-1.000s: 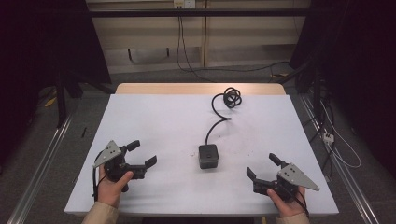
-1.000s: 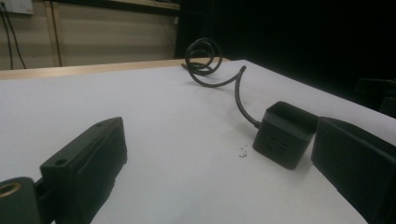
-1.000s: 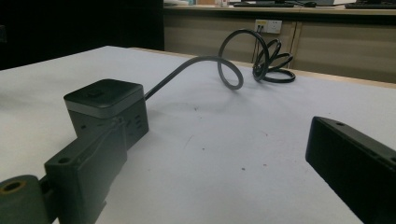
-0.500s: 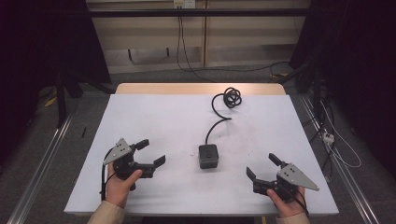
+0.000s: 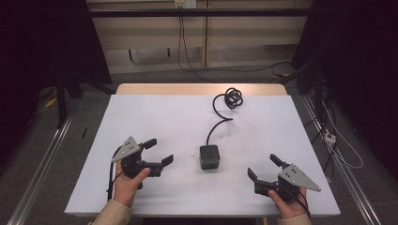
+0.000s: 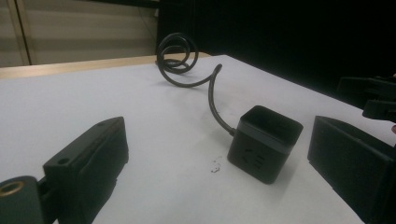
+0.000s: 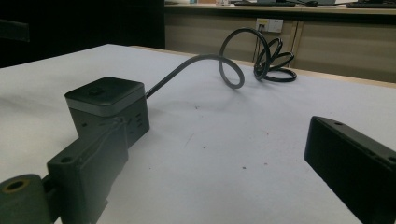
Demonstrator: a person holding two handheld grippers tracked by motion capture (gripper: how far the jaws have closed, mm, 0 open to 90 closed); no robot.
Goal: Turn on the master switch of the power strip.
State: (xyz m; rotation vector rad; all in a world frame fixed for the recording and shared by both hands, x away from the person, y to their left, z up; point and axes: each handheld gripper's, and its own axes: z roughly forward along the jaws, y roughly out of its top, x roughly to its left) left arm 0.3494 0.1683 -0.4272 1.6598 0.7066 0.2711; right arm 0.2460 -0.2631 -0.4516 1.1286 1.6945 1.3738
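Note:
A dark cube-shaped power socket (image 5: 209, 156) (image 6: 264, 142) (image 7: 107, 107) sits on the white table (image 5: 159, 112), near its front middle. Its black cable (image 5: 220, 123) (image 6: 211, 93) (image 7: 196, 63) runs back to a coil (image 5: 233, 98) (image 6: 176, 52) (image 7: 273, 58) near the far edge. My left gripper (image 5: 158, 151) (image 6: 219, 172) is open, a short way left of the cube and pointing toward it. To the cube's right, near the front edge, my right gripper (image 5: 266, 166) (image 7: 215, 168) is open and holds nothing.
The table's front edge (image 5: 202, 214) runs just behind both hands. Wooden trim (image 5: 202, 89) borders the far edge. Loose cables (image 5: 328, 136) lie on the floor to the right, and metal rails (image 5: 42, 164) run along the left.
My left gripper has moved right, closer to the cube. The right gripper and the cube have stayed put.

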